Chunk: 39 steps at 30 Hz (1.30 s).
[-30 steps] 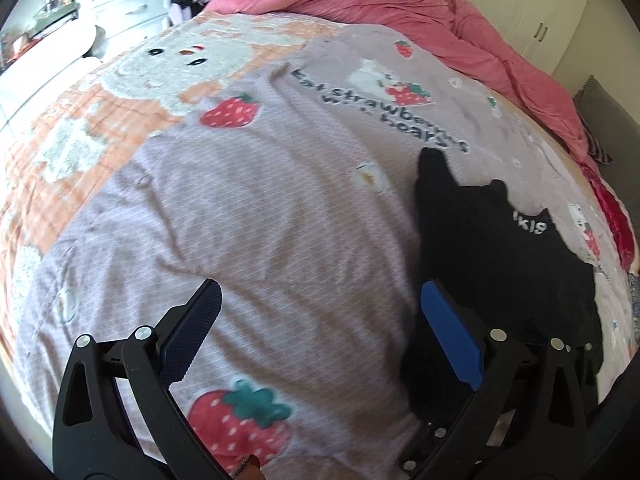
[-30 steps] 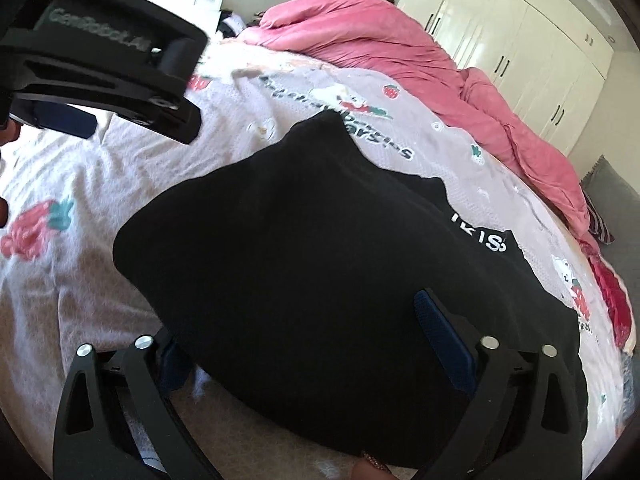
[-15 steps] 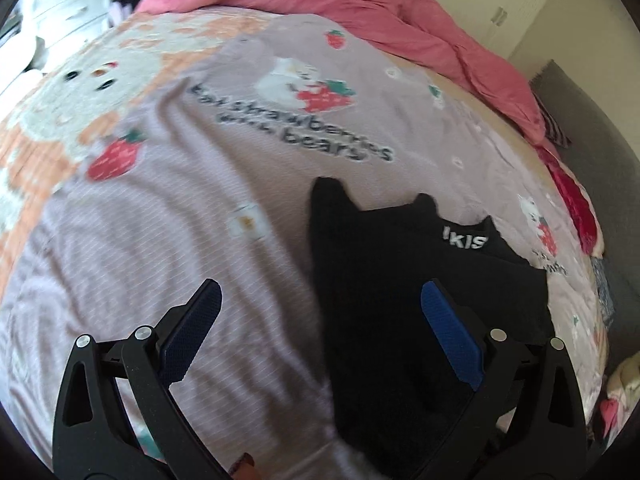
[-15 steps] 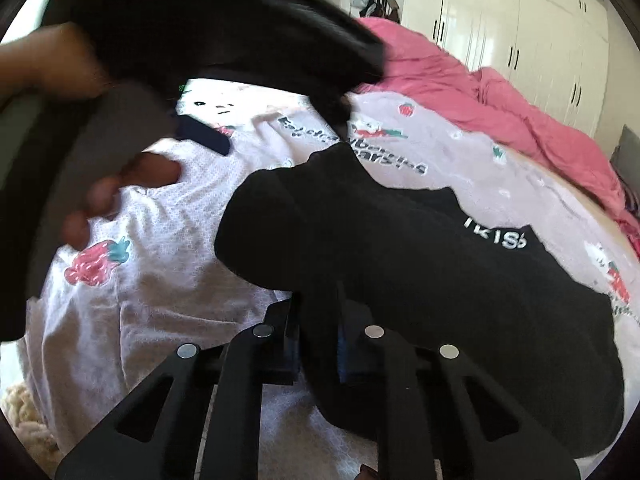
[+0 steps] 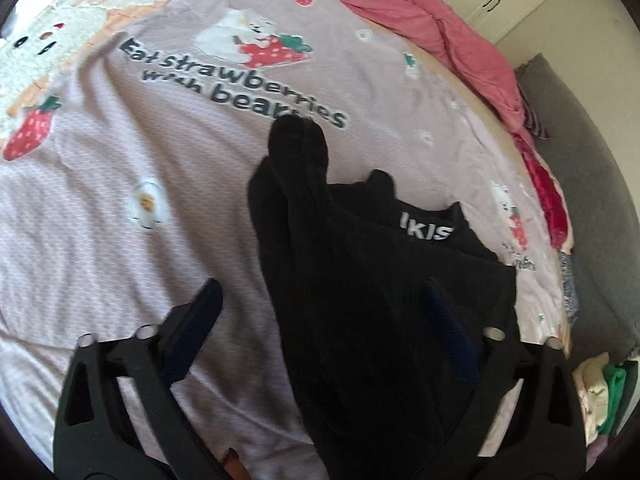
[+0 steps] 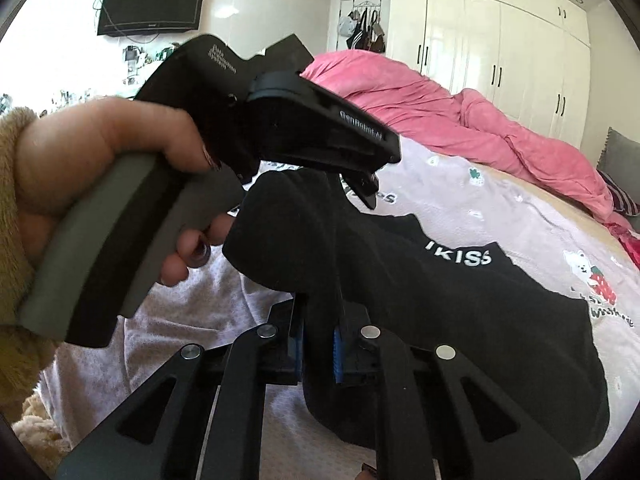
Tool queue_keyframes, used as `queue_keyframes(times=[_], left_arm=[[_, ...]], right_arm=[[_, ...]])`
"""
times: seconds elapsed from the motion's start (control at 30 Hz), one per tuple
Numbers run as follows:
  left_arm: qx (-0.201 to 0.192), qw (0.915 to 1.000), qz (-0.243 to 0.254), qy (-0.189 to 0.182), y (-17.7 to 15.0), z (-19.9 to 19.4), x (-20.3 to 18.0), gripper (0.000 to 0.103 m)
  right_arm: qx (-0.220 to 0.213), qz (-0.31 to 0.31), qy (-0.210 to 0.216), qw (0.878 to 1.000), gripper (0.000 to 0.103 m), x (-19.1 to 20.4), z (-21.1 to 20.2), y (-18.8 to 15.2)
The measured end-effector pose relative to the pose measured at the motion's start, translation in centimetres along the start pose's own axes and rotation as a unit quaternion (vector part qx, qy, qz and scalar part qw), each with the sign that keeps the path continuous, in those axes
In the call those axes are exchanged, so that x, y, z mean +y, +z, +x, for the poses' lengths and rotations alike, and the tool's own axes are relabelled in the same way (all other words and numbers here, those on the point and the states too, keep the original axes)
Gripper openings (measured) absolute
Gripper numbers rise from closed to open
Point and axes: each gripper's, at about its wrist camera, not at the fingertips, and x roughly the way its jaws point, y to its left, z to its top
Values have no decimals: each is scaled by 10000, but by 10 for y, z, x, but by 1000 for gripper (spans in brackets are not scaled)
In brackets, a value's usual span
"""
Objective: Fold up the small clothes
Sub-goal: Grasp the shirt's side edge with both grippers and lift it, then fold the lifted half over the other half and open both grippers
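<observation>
Right gripper (image 6: 318, 344) pinches a raised edge of the small black knit garment with white lettering (image 6: 460, 320) — the fold is only just started.

Going from big to small: the bed's lilac bedspread printed with strawberries and bears (image 5: 120, 216) carries the garment, which lies mostly spread out toward my right, its lettered band flat and one near edge lifted into a ridge between my right jaws, pressed tight on the cloth. Left gripper (image 5: 320, 344), held in a hand (image 6: 80, 168), hangs over the garment's near part with jaws spread; they have just been narrowing, with black cloth lying under and between them but not clamped. I judge nothing is folded yet — the lifted edge has to be carried across, then the halves laid together and smoothed.
</observation>
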Motion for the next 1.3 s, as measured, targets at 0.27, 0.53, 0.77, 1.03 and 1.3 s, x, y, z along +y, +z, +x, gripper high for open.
queue_keyframes(times=[0.27,0.53,0.77,1.03,1.3], left_arm=[[-59,9988,490,-22,-9,-5,-34,18],[-237,9971,701,-166,-14,-23,-73,17],[-289,9951,904,-280,-20,-29,-112,16],[-239,9924,1172,-304,-30,-22,-155,16],[-106,9919,1217,-353,-37,-2,-183,16]], right_arm=[[-149,296,-168,9993,9,-12,-21,0],[-398,723,-213,9964,8,-35,-49,-3],[-570,1148,-255,9914,8,-60,-78,-9],[-645,1463,-377,9864,8,-82,-103,-21],[-584,1674,-480,9830,8,-104,-108,-34]])
